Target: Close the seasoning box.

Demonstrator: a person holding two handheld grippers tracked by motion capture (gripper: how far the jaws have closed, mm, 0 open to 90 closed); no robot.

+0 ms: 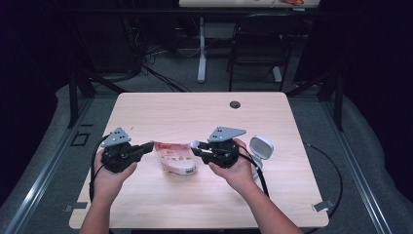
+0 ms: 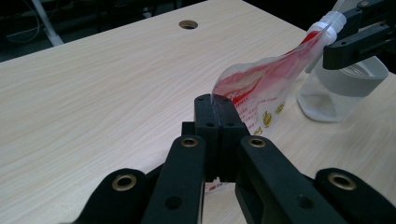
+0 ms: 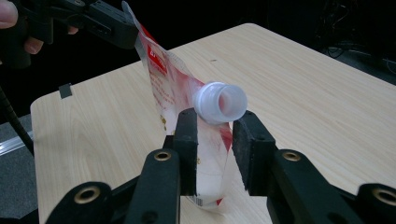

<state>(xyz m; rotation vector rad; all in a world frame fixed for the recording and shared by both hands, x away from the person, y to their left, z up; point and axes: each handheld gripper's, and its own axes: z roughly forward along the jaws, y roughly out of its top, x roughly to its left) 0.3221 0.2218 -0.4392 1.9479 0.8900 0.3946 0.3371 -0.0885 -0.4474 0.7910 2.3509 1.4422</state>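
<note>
A clear pouch [image 1: 176, 158] with red print and a white screw spout [image 3: 220, 102] hangs between my two grippers over the middle of the wooden table [image 1: 195, 109]. My left gripper [image 1: 150, 146] is shut on the pouch's flat corner [image 2: 219, 88], its pads tight together on the film. On the other side, my right gripper [image 1: 196, 147] is shut on the neck just below the spout, with a black jaw on each side of it. In the left gripper view the pouch [image 2: 261, 93] stretches up to the right gripper [image 2: 345, 32].
A clear jar with a grey-white band [image 2: 341, 88] stands on the table just behind my right hand [image 1: 261, 146]. A cable hole [image 1: 235, 104] sits near the far edge. A black chair [image 1: 260, 44] and a table leg stand beyond the table.
</note>
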